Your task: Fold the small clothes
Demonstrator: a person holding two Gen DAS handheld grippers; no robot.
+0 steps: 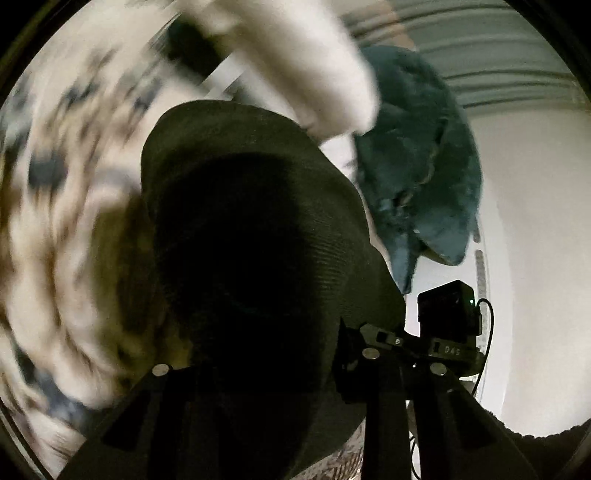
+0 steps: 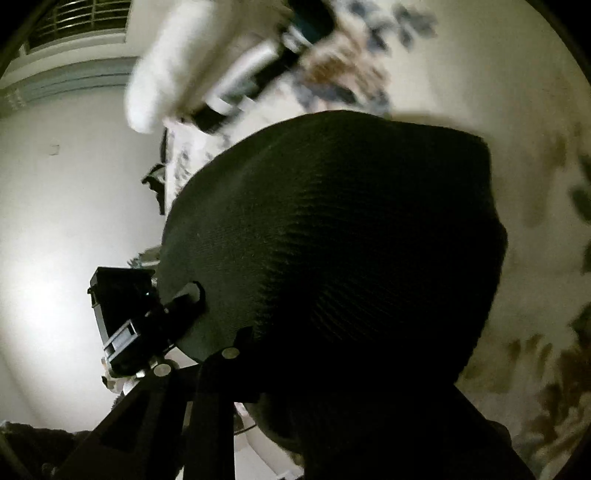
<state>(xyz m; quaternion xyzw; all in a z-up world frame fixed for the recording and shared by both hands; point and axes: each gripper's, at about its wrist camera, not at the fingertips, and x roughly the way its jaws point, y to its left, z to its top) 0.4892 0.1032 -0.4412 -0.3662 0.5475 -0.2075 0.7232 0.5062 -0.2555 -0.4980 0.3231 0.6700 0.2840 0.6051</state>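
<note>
Behind everything we see a pale wall with a barred window point(image 2: 74, 22) high up, and a bed covering of cream fabric printed with dark leaf shapes point(image 1: 55, 206), smeared by motion blur. The task's thing, a dark olive ribbed knit garment point(image 1: 251, 240), is lifted off the bed and hangs between our two tools, filling the middle of both wrist views. In the left view our left claw point(image 1: 280, 373) is clenched on its lower edge as far as we can judge, though the cloth hides the tips; in the right view our right claw point(image 2: 225, 354) grasps the same dark knit point(image 2: 332, 240) at its edge, fingers buried in the fabric. A crumpled teal cloth point(image 1: 417, 166) lies beyond, near the wall, and a white-gloved hand point(image 1: 314, 66) crosses the top of the left view, holding the other tool. We judge the step to be spreading the garment before laying it flat. To do it well we should keep both grips at matching corners, pull the edge taut and level, and lower it smoothly without twisting. Both tools point upward and inward, tilted toward each other, close together.
</note>
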